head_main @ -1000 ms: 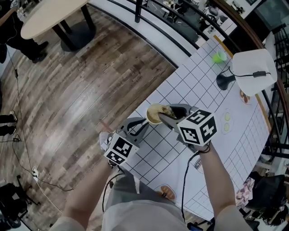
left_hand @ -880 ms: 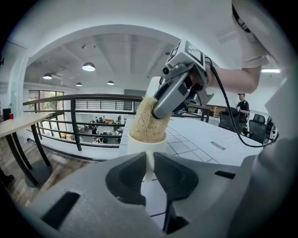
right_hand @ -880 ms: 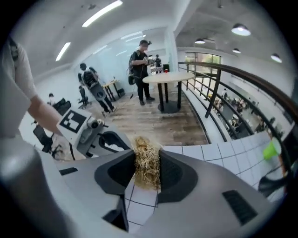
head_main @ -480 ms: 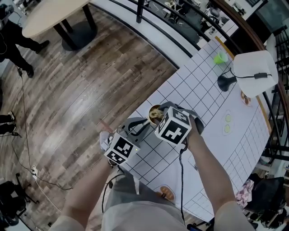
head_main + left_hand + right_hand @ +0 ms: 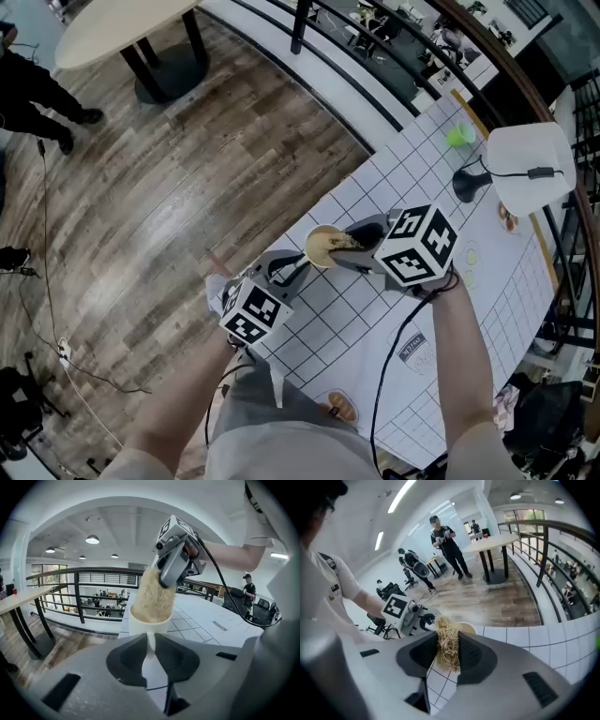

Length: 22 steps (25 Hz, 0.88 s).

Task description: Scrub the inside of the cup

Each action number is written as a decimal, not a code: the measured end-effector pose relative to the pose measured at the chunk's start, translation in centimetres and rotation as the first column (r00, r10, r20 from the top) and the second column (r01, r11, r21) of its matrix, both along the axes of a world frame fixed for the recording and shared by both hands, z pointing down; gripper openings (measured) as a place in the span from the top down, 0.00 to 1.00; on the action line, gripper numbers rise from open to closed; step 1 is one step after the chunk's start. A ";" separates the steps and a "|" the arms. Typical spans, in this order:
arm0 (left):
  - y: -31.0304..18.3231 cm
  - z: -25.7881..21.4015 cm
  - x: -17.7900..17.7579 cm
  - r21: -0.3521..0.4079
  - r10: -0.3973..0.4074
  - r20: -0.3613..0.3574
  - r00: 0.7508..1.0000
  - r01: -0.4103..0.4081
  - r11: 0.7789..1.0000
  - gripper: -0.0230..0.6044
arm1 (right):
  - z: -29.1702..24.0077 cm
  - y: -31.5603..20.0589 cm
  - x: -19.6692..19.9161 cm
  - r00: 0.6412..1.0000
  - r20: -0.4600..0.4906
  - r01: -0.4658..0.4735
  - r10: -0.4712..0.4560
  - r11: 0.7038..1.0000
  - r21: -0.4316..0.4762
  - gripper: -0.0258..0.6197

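Half a second on, my right gripper (image 5: 448,637) has rolled back rightward, clamped on the scrubber (image 5: 449,654); my left gripper (image 5: 150,643) pinches the cup (image 5: 151,626).

This looks like an open-plan office or lab on a mezzanine, where a black railing (image 5: 79,573) edges a wood-plank floor (image 5: 187,187) above a lower level crowded with desks (image 5: 101,604), with round ceiling lights (image 5: 92,539), a round table (image 5: 122,33), office chairs (image 5: 260,612) and a white gridded surface (image 5: 412,178).
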<state>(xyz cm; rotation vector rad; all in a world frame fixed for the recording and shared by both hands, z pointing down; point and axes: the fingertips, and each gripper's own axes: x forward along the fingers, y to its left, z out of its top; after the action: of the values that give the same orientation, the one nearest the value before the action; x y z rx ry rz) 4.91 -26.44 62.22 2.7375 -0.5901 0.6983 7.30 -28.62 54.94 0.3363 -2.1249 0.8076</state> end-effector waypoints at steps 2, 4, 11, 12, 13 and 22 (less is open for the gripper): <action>0.0 -0.1 0.0 -0.006 -0.005 -0.012 1.000 0.005 1.000 0.87 | -1.2 -0.4 0.5 0.998 -0.068 0.015 -0.008 0.994 0.109 0.79; 0.1 -0.2 0.2 0.022 0.010 0.000 1.000 -0.010 1.000 0.87 | -0.7 -0.6 0.7 0.981 -0.192 0.077 -0.038 0.976 0.205 0.78; 0.0 -0.7 0.8 0.035 0.038 -0.008 0.999 -0.037 0.999 0.87 | 4.3 -1.1 0.4 0.911 -0.405 0.204 -0.082 0.941 0.269 0.78; 0.0 -0.8 0.8 0.032 0.041 -0.006 0.999 -0.040 0.999 0.87 | 5.0 -1.1 0.4 0.913 -0.402 0.188 -0.071 0.947 0.260 0.77; 0.1 -0.8 0.8 0.027 0.042 -0.003 0.999 -0.042 0.999 0.87 | 5.5 -0.9 0.3 0.914 -0.400 0.179 -0.067 0.952 0.248 0.78; 0.6 -0.5 0.7 -0.014 0.042 0.019 0.999 -0.042 0.999 0.86 | 4.6 0.4 0.1 0.983 -0.180 0.055 -0.044 0.997 0.054 0.78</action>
<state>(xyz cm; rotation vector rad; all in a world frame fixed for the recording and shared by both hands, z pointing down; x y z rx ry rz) 5.58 -25.79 61.72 2.7411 -0.5314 0.7359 7.37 -28.19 59.52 0.3715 -1.9838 0.6616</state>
